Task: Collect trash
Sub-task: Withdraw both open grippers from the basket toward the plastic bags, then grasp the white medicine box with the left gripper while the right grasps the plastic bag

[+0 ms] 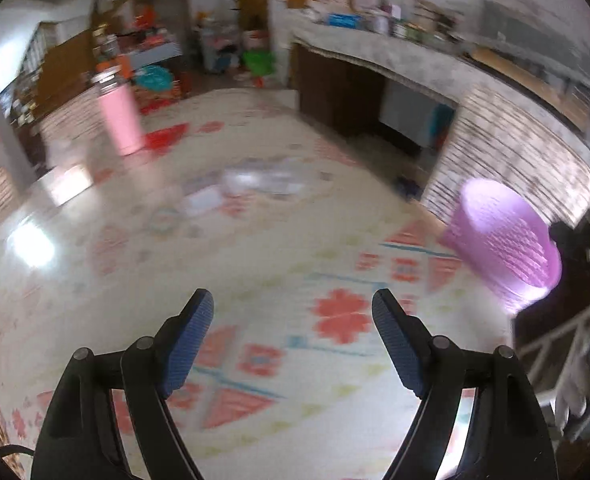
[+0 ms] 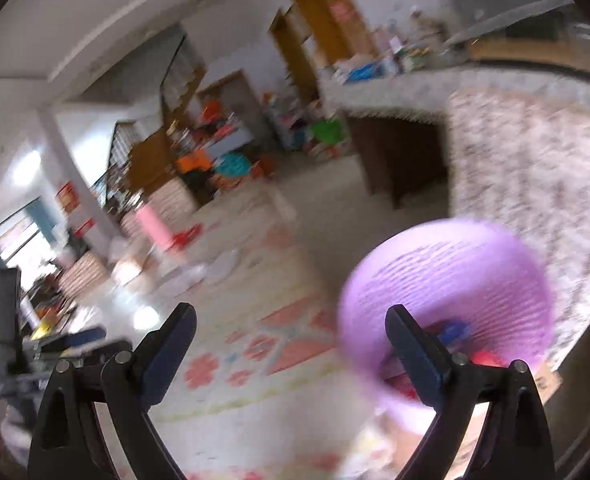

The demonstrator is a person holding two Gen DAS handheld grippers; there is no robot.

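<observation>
A purple mesh basket (image 1: pixel 503 240) stands on the patterned floor mat at the right of the left wrist view. In the right wrist view the basket (image 2: pixel 447 280) is close, with red and blue scraps (image 2: pixel 455 330) inside. Blurred pale trash, plastic wrap and paper (image 1: pixel 255 184), lies on the mat further off; the same pale trash (image 2: pixel 215 268) shows left of centre in the right wrist view. My left gripper (image 1: pixel 293 300) is open over the mat with nothing between its fingers. My right gripper (image 2: pixel 293 316) is open and empty, its right finger (image 2: pixel 415 352) in front of the basket.
A pink cylinder bin (image 1: pixel 121 120) stands at the back left of the mat (image 1: pixel 255 280). A brick-patterned counter (image 1: pixel 515 152) with a dark opening runs along the right. Cluttered shelves and boxes (image 1: pixel 155 52) fill the far room. The other gripper (image 2: pixel 55 344) shows at the left.
</observation>
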